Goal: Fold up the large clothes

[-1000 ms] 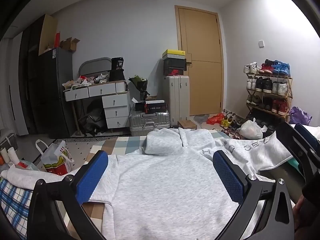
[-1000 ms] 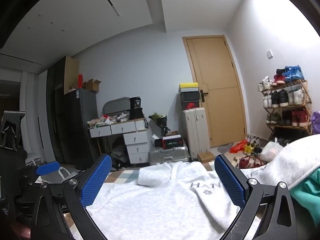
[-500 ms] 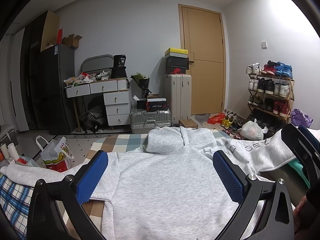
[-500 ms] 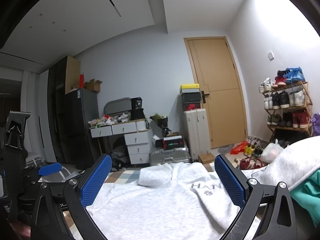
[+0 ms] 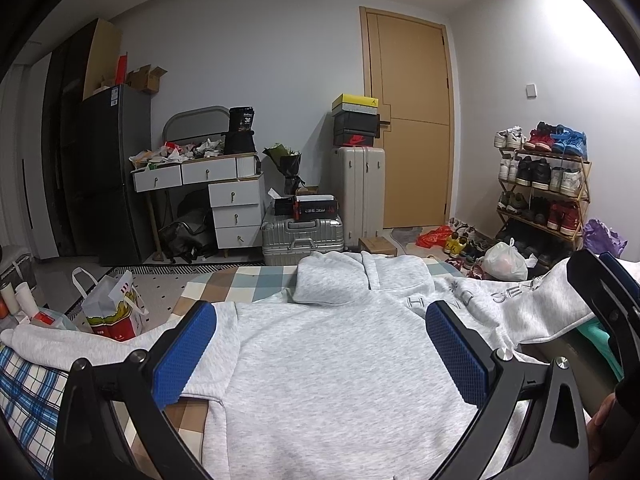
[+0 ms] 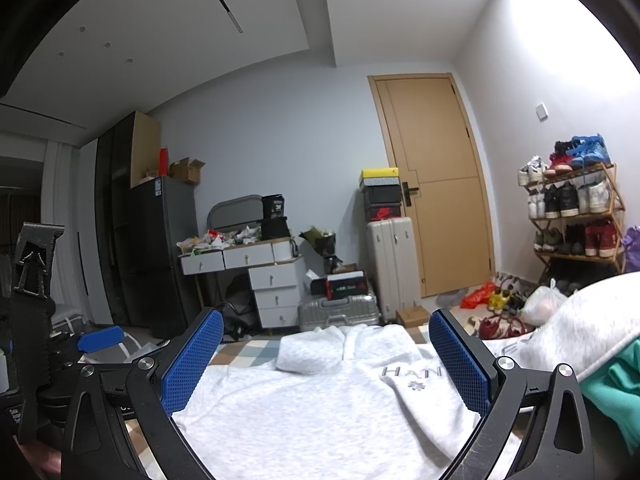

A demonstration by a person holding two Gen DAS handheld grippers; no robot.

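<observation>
A light grey hoodie (image 5: 332, 356) lies spread flat on the bed, hood (image 5: 360, 276) toward the far edge. One sleeve with grey lettering (image 5: 516, 304) stretches right, the other sleeve (image 5: 48, 344) stretches left. My left gripper (image 5: 320, 344) is open and empty, held above the hoodie's body. My right gripper (image 6: 326, 360) is open and empty, above the hoodie (image 6: 320, 412) further right. The right gripper also shows at the right edge of the left wrist view (image 5: 604, 304). The left gripper shows at the left of the right wrist view (image 6: 100, 338).
The bed has a checked cover (image 5: 256, 280). A teal garment (image 6: 616, 388) lies at the right. Beyond the bed stand suitcases (image 5: 360, 196), a white drawer desk (image 5: 224, 192), a black fridge (image 5: 108, 172), a shoe rack (image 5: 540, 192), a door (image 5: 412, 120) and bags on the floor (image 5: 112, 308).
The left wrist view has tilted up slightly; the room sits a little lower in frame. Both grippers stay open and the hoodie has not moved.
</observation>
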